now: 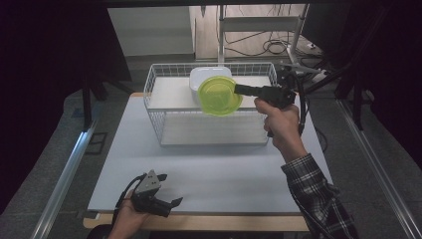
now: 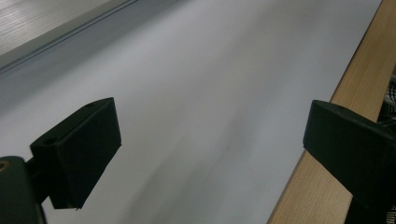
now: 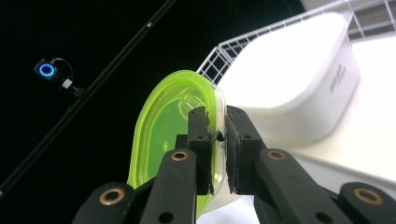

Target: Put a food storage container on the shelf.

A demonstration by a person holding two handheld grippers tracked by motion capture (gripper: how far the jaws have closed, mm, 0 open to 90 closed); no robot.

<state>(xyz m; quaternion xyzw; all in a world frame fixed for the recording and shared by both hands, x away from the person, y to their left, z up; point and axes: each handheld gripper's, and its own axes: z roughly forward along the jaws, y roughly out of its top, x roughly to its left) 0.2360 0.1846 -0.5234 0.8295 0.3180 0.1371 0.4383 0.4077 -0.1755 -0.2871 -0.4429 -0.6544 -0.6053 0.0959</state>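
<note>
Tabletop (image 1: 209,164) near the person carries just the left tool (image 1: 158,196), resting by the front edge with its jaws spread wide and nothing between them. Farther off, the right tool (image 1: 238,89) is clenched on the rim of a lime-green plastic bowl (image 1: 219,95), holding it in the air above the white wire basket (image 1: 161,99), just in front of a white container (image 1: 209,74) inside. The bowl stands on edge, its opening facing near and left. Judging by this, the lift-out looks done; setting it down remains.
</note>
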